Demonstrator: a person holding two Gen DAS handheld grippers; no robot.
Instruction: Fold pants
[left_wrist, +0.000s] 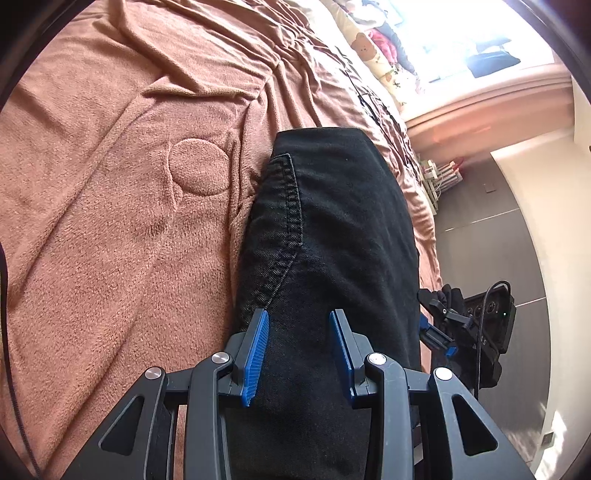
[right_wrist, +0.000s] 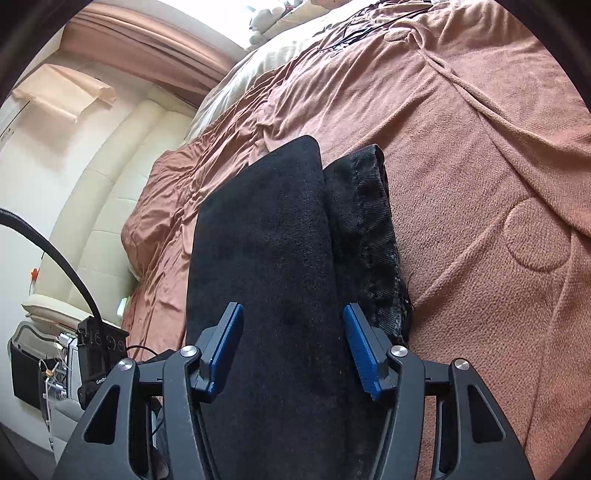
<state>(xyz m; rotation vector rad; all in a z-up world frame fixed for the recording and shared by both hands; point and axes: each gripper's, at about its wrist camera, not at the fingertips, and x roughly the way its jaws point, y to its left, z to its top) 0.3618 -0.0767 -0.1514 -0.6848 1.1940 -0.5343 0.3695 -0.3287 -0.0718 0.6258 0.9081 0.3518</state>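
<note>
Black plastic left gripper (left_wrist: 299, 350), with two flat blue ribbed pads (left_wrist: 255, 356) on the insides of the fingers. Four round silver screws (left_wrist: 220, 357) in a row across the black link bars behind the pads. Triangle-shaped holes cut in the outer black arms, further back than the screws.

Same look on the right gripper (right_wrist: 293, 349): black bars, blue ribbed pads (right_wrist: 364, 350), four shiny silver screws (right_wrist: 399, 350) behind the pads, triangle holes in the outer arms. Thick black cable (right_wrist: 51, 251) curving off to the left of that gripper, toward a black box (right_wrist: 96, 354) with white letters starting "Gen".
</note>
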